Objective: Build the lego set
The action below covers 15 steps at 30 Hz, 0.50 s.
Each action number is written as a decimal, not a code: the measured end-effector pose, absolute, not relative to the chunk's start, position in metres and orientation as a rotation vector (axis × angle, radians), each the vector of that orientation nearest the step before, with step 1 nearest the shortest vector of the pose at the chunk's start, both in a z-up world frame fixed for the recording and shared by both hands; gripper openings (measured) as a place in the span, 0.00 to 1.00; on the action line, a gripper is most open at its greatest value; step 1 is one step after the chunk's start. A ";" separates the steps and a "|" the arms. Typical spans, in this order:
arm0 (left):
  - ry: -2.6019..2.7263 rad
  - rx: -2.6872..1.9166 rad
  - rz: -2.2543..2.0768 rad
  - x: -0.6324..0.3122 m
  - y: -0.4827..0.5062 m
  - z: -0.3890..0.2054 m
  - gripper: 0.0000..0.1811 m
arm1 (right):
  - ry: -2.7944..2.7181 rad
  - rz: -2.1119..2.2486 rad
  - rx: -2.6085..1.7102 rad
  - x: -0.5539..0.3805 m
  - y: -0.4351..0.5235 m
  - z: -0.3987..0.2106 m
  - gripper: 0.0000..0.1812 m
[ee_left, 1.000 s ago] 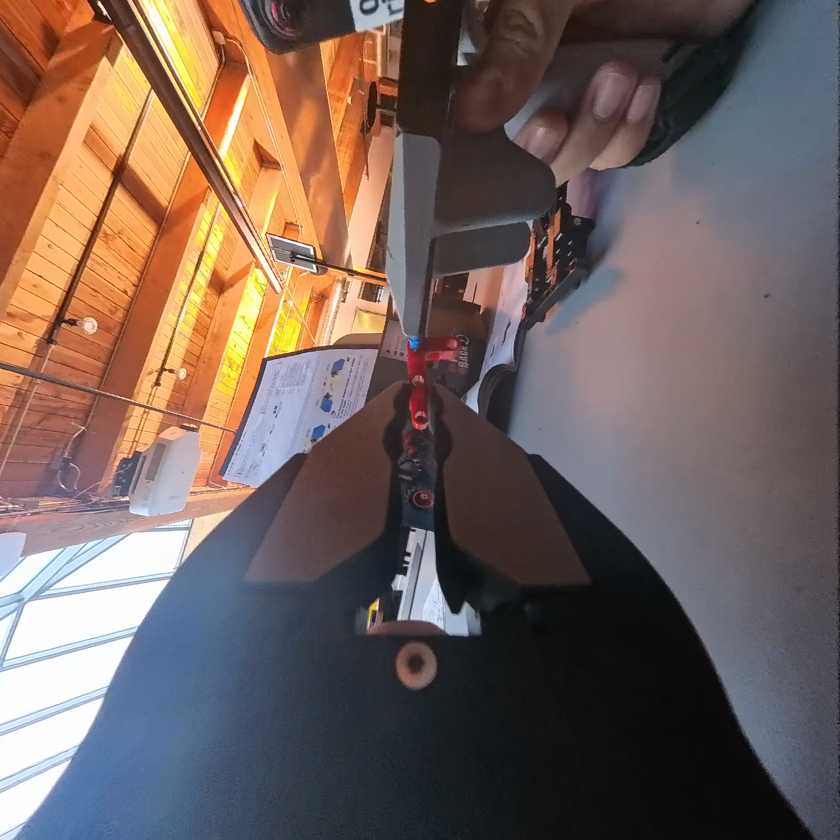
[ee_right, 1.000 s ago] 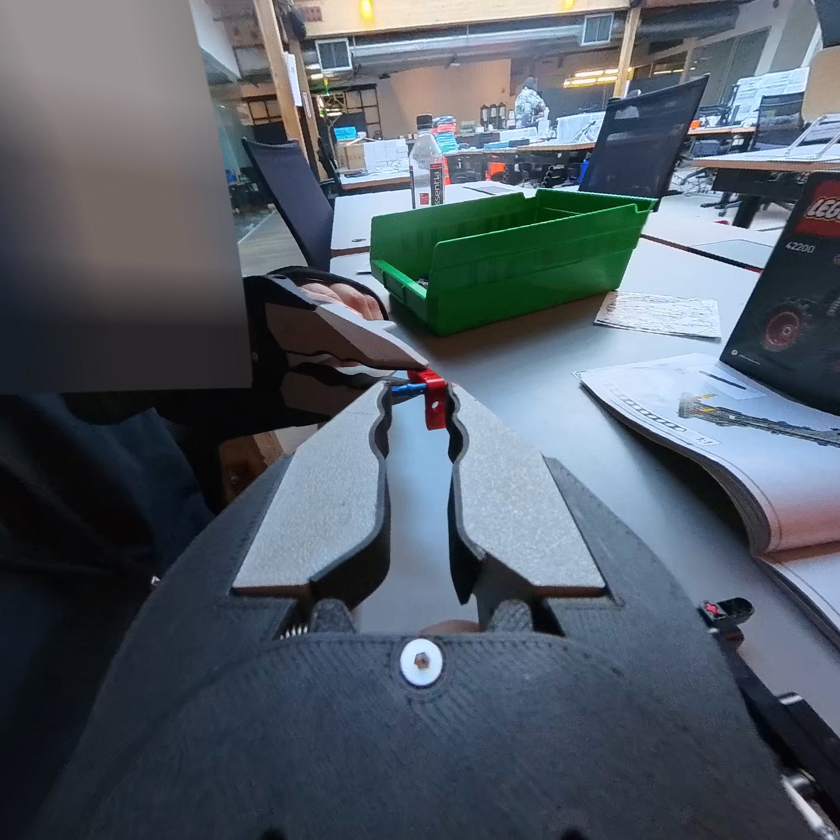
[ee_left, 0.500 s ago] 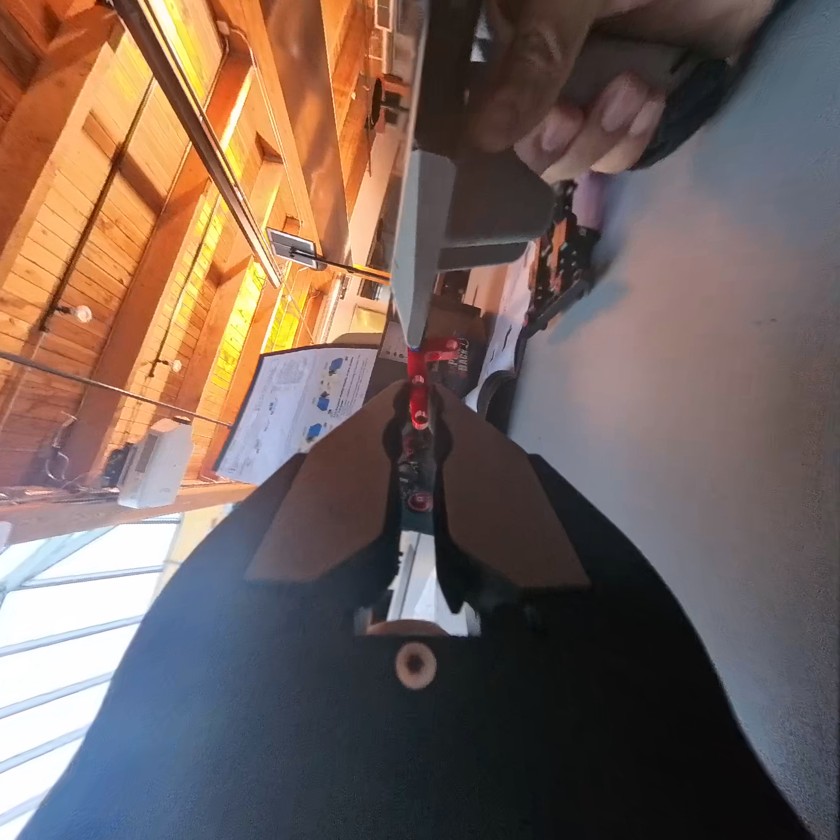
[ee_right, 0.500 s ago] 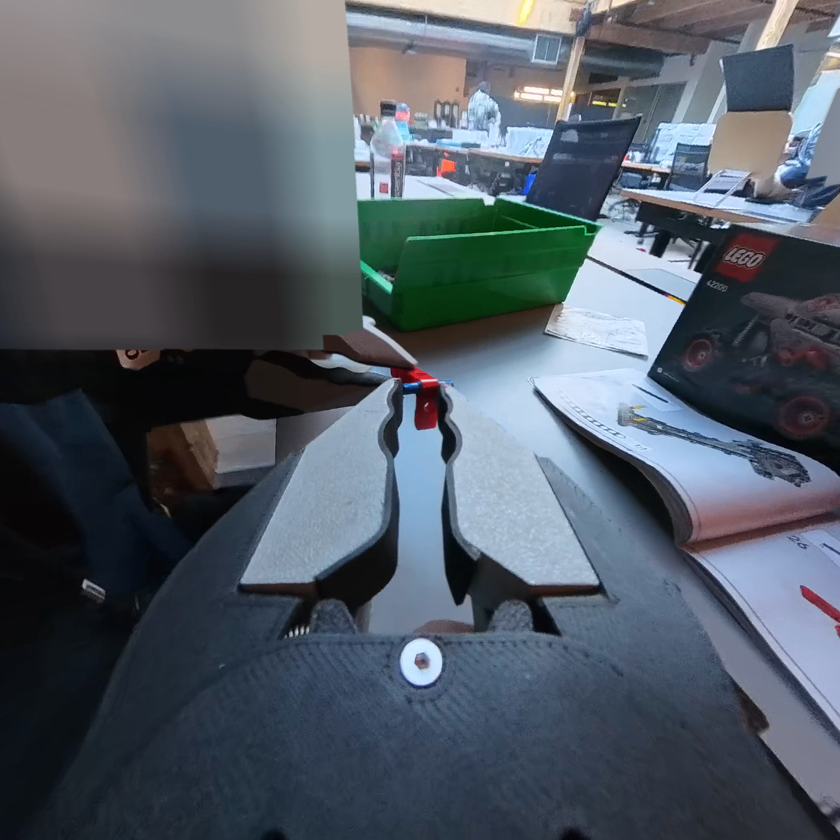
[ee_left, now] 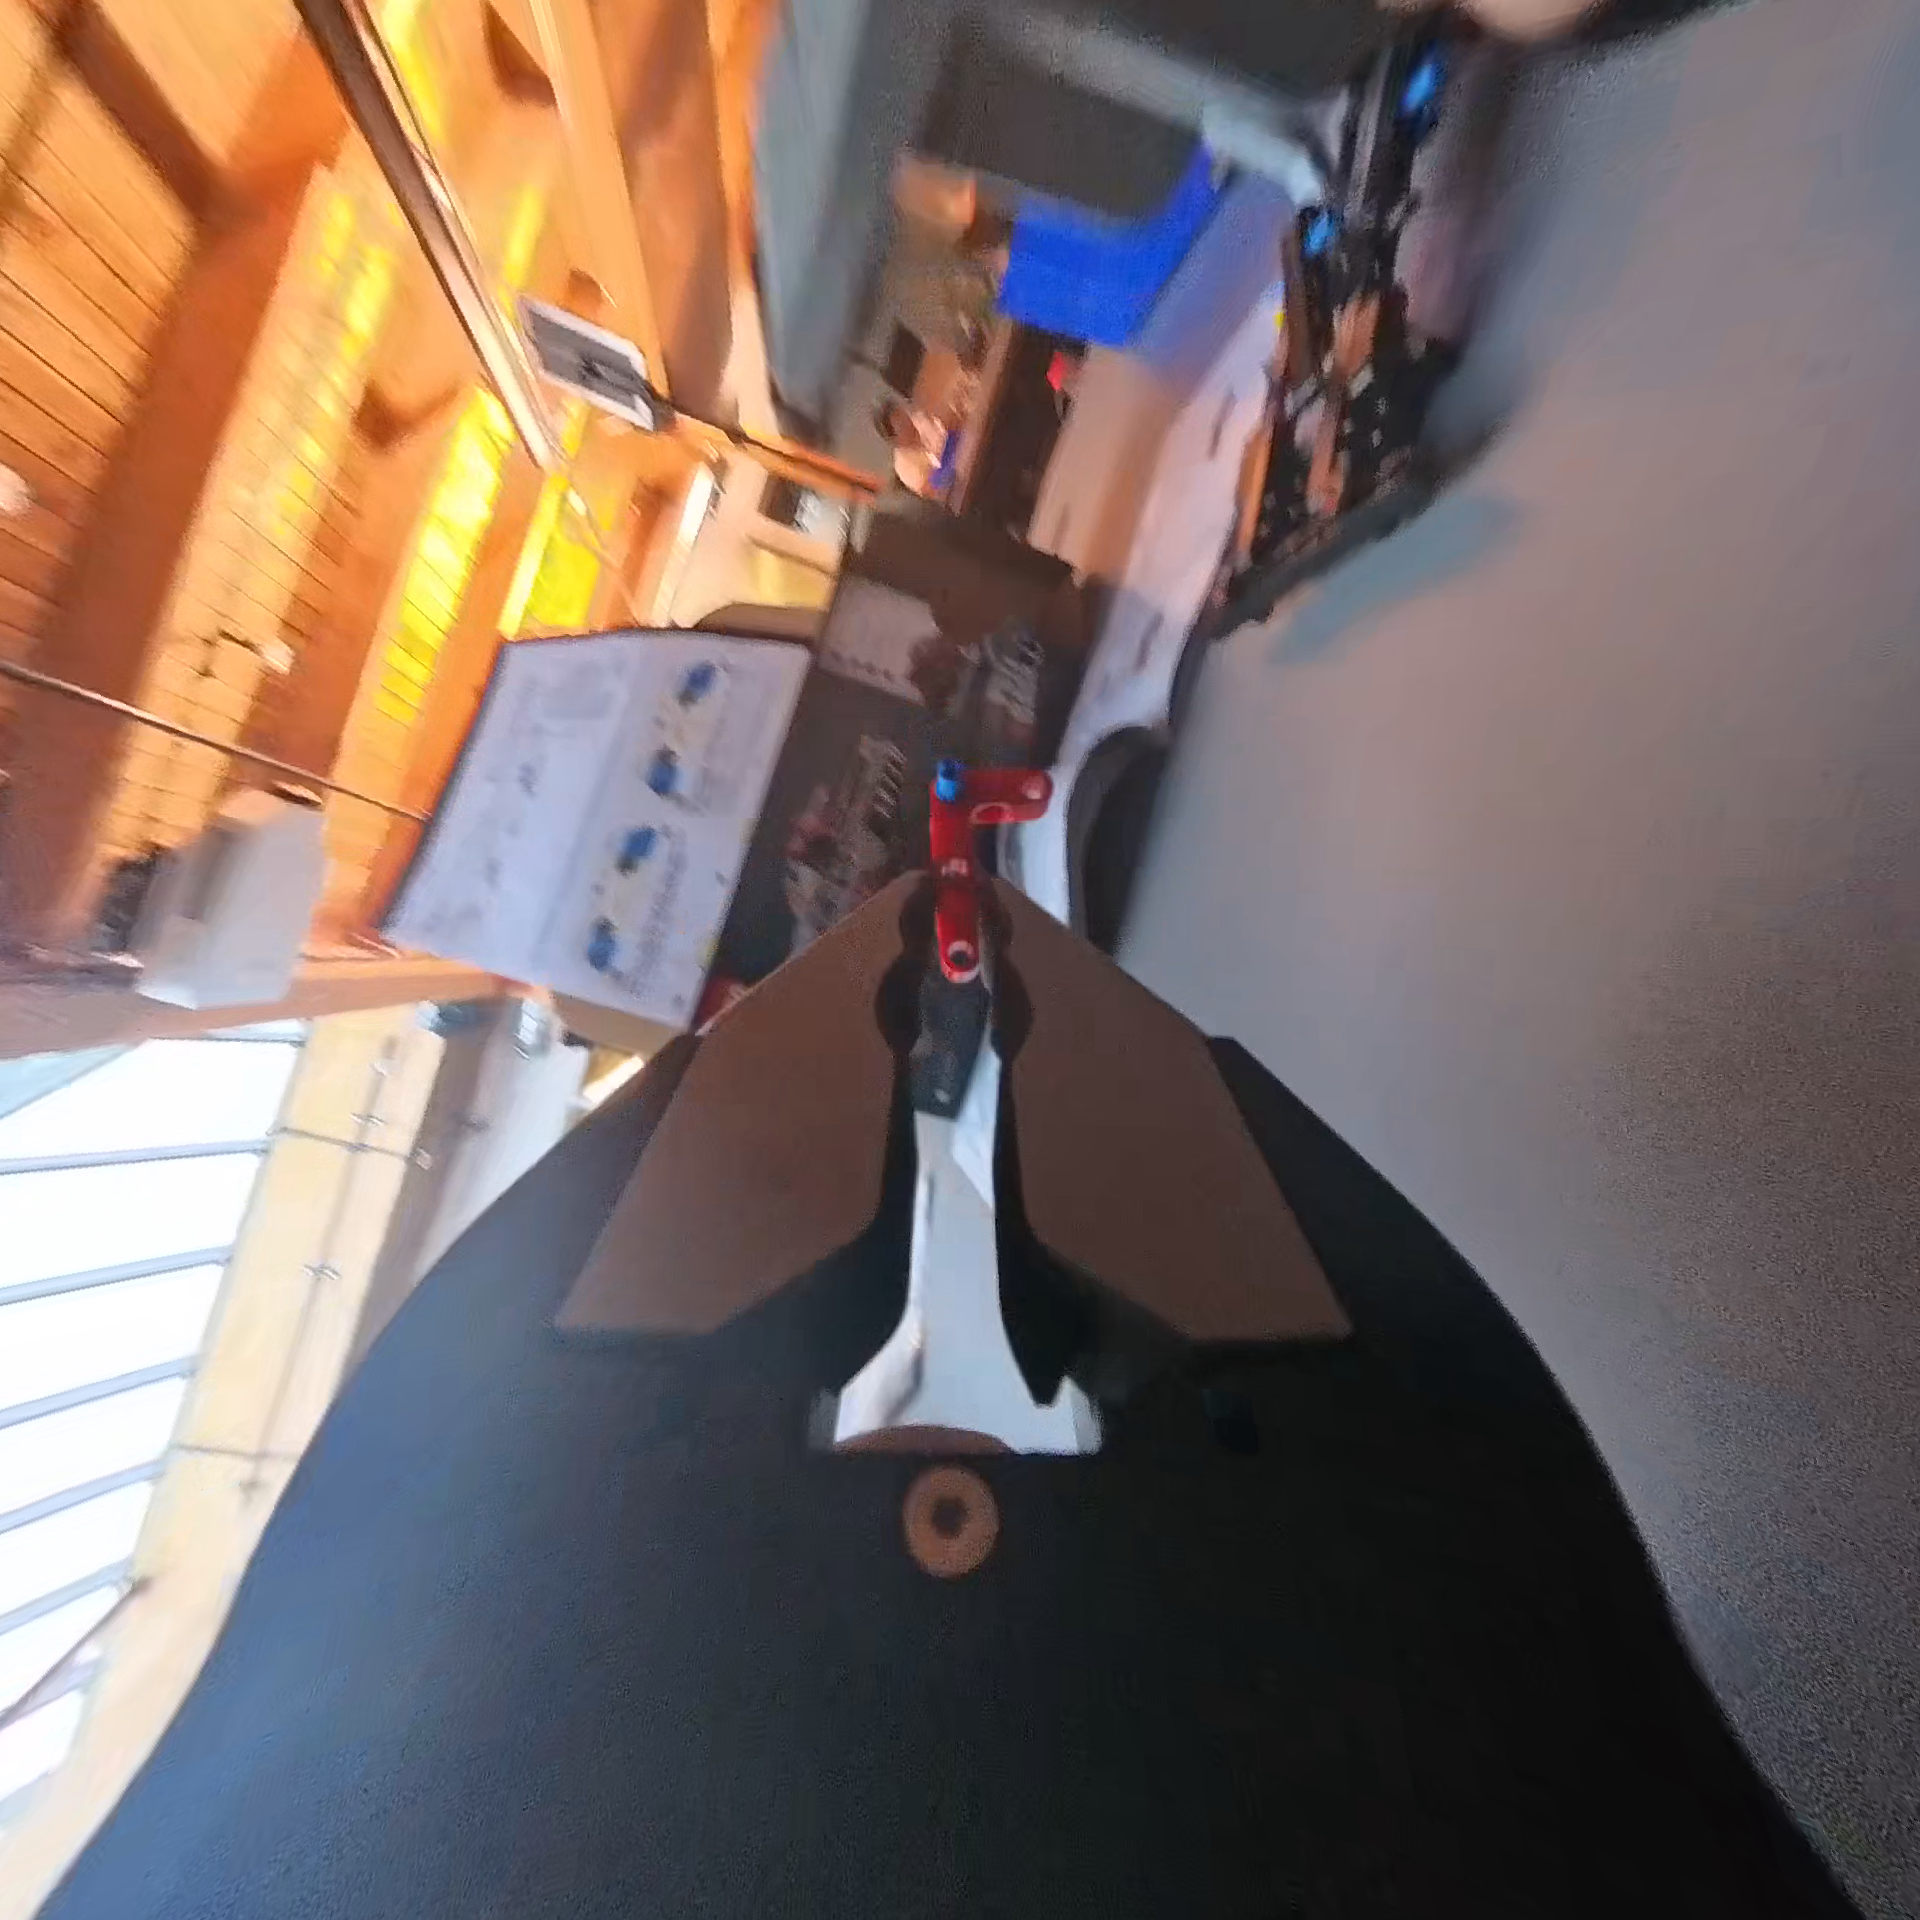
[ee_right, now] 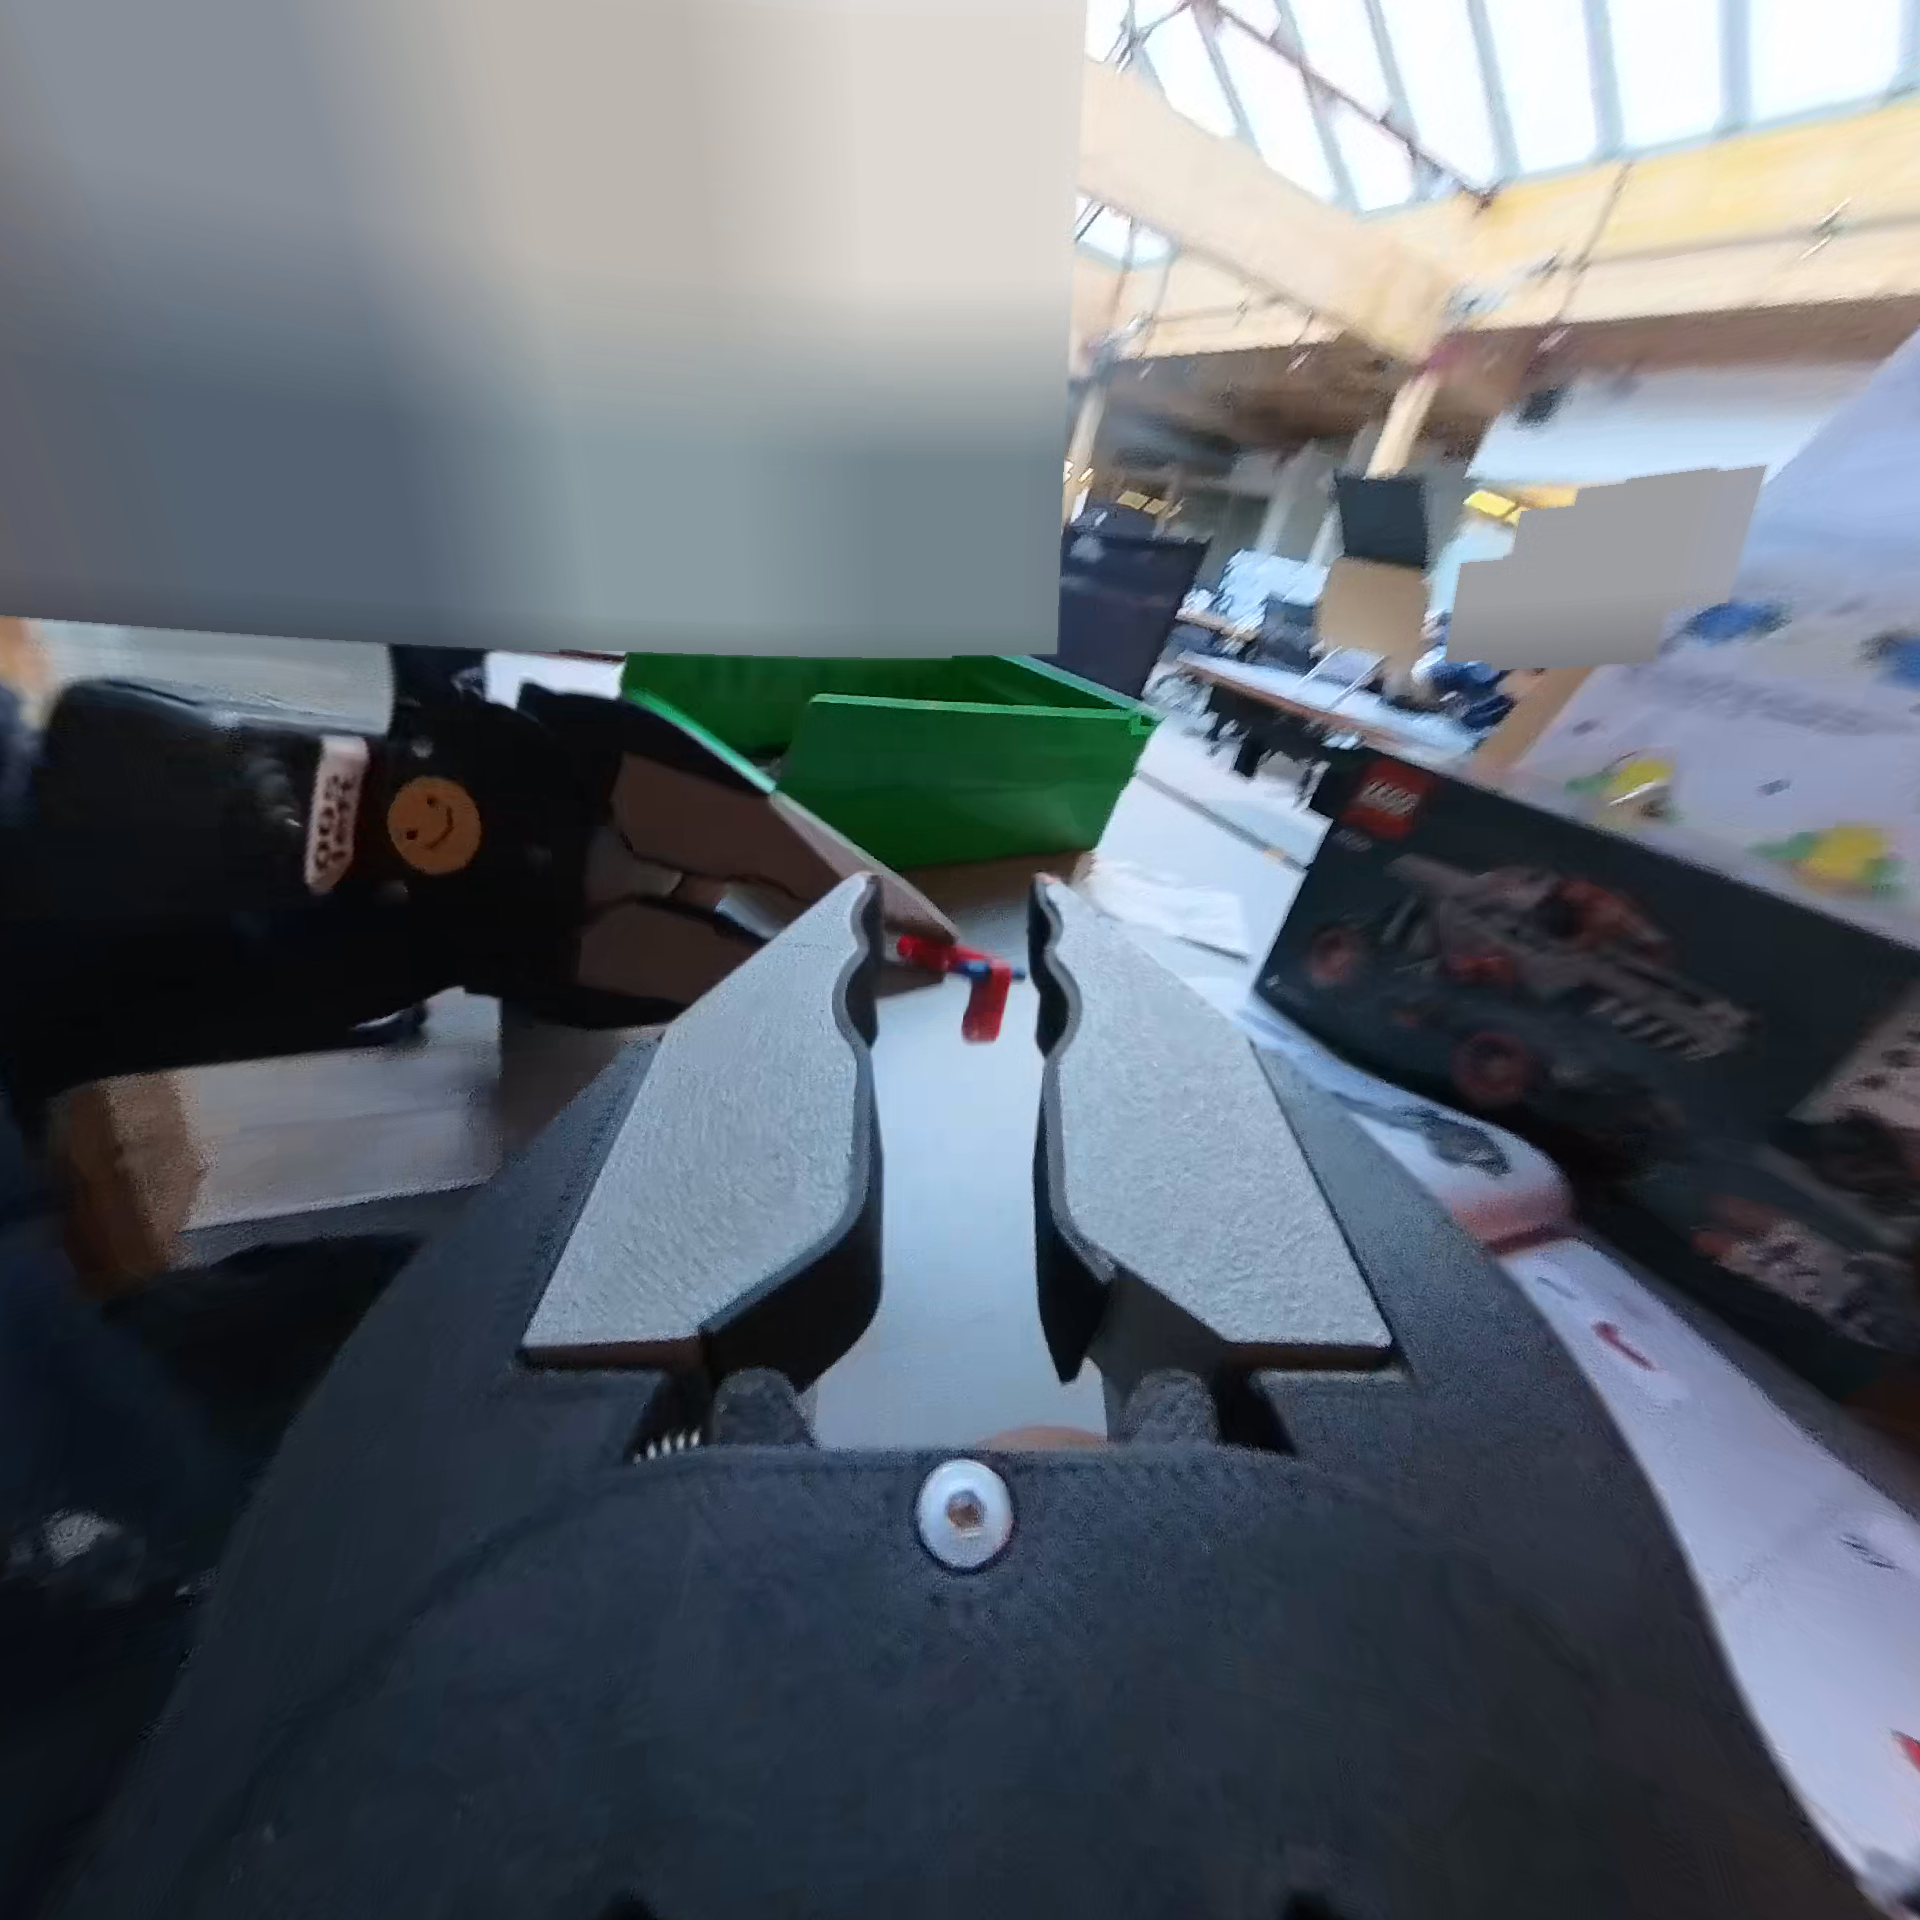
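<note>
- Right gripper (ee_right: 954,961): jaws now parted, holding nothing. 0.5 s ago they were clamped on the red piece's end; it has let go & backed off a bit.
- Left gripper (ee_left: 954,925): jaws narrow, still pinching the red L-shaped lego piece (ee_left: 961,862), in the air above the table (ee_left: 1558,935).
- Judgement: blue pin (ee_left: 945,774) prob seated in the corner, so this sub-step looks done; next part likely from the green bin (ee_right: 956,769) or per the instruction booklet (ee_right: 1662,1455).
- Long axis runs along the left fingers, pointing fwd out of the tips; short arm bends off at the far end, toward the table in left wrist view.
</note>
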<state>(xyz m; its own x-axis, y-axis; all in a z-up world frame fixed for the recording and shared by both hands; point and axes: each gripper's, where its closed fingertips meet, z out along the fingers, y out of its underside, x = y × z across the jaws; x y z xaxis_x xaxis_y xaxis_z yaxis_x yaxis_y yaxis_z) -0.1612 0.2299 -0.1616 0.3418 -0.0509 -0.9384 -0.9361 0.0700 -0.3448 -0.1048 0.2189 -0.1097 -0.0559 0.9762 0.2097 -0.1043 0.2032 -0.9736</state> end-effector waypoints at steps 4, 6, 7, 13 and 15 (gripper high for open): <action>0.918 -1.383 0.863 -0.176 0.234 -0.156 0.02 | -1.155 1.076 -0.940 -0.083 0.239 -0.098 0.13; 0.938 -1.280 0.876 -0.168 0.228 -0.147 0.02 | -1.159 1.056 -0.974 -0.079 0.248 -0.102 0.13; 0.939 -1.237 0.917 -0.166 0.226 -0.143 0.02 | -1.150 1.062 -0.989 -0.077 0.252 -0.102 0.14; 0.973 -1.130 1.017 -0.160 0.225 -0.140 0.02 | -1.138 1.110 -0.969 -0.074 0.251 -0.098 0.14; 0.971 -1.120 1.013 -0.159 0.225 -0.140 0.02 | -1.153 1.067 -0.948 -0.072 0.250 -0.099 0.14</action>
